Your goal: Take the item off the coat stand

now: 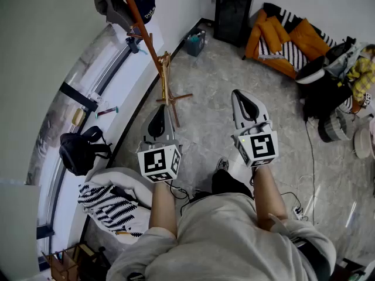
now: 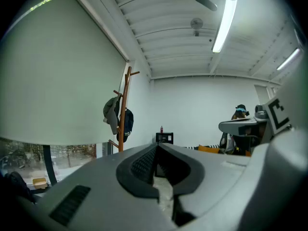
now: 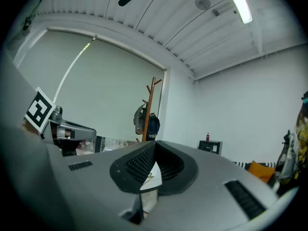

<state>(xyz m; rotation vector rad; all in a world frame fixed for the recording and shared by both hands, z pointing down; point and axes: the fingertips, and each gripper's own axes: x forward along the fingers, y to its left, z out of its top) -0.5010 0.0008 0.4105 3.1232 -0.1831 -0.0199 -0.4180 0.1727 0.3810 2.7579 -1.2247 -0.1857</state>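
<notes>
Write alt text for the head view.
A person holds the left gripper and right gripper, both shut and empty, toward a wooden coat stand with a grey cap and dark cap hung at its top. Clothes lie heaped at right.

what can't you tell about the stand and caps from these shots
Head view: the coat stand top is cut off by the upper edge.
Head view: print on the dark cap is too small to read.
Left gripper view: the stand's base is hidden behind the left claw.

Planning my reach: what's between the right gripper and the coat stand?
Nothing in the way. In the head view only bare floor lies between the right gripper and the coat stand.
</notes>
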